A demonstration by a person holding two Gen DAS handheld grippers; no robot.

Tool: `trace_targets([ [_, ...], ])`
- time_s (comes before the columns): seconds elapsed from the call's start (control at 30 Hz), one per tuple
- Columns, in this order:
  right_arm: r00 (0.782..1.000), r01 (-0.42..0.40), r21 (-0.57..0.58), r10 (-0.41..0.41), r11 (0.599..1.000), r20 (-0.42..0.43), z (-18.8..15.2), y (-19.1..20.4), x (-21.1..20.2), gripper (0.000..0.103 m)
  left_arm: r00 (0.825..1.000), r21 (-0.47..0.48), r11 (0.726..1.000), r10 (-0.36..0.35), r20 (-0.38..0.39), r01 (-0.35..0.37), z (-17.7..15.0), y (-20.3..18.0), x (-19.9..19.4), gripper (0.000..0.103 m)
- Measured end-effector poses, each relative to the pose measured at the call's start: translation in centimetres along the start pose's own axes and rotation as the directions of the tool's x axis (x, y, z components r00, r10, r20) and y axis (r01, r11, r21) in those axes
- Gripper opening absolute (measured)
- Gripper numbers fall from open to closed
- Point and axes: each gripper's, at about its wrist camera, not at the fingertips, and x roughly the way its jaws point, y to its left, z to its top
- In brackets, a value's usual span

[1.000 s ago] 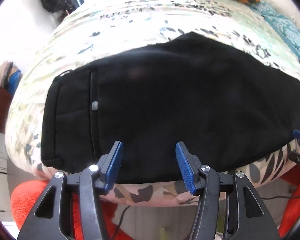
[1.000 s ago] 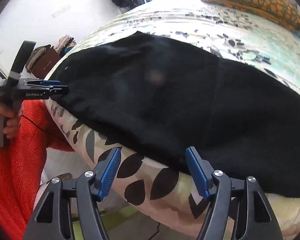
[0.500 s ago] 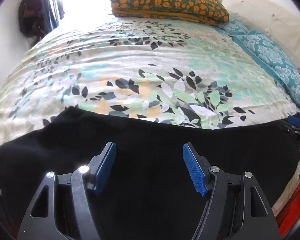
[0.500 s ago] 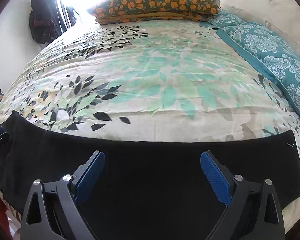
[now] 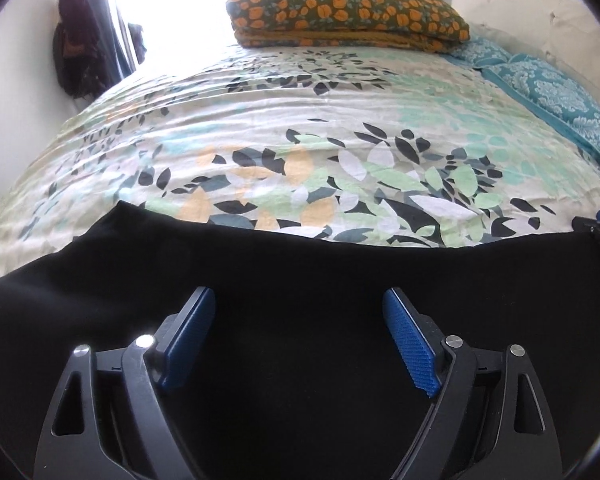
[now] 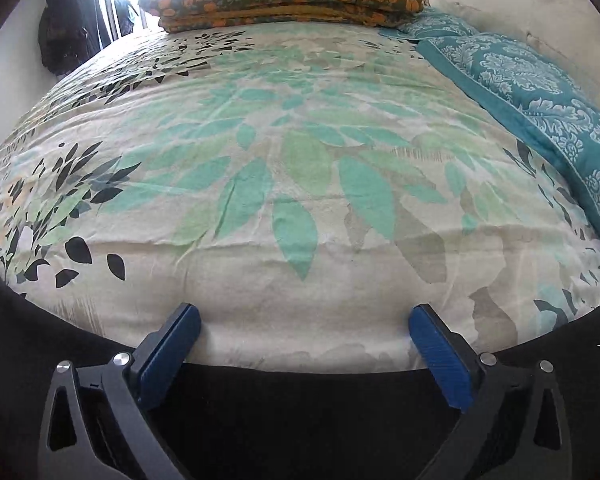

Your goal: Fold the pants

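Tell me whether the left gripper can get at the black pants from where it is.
Probably yes: the left gripper is open directly over the black pants, with nothing between its fingers and the cloth.

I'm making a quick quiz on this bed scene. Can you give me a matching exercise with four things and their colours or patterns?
Things:
1. pants
2. folded blanket
3. pillow
4. bedspread

Descriptions:
A. teal with a pale damask pattern
B. plain black
C. pale with green and black leaves
D. dark with orange flowers

Pairs: 1-B, 2-D, 3-A, 4-C

Both the left hand-held gripper and the right hand-held gripper are open above the pants.
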Motion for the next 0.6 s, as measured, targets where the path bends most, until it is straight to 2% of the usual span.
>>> trace_targets([
  [0.6, 1.0, -0.002, 0.0, 0.002, 1.0, -0.002, -0.02, 0.09, -0.05, 0.103, 1.0, 0.004, 1.0, 0.004, 0.007, -0.004, -0.02, -0.09, 0.1, 0.088],
])
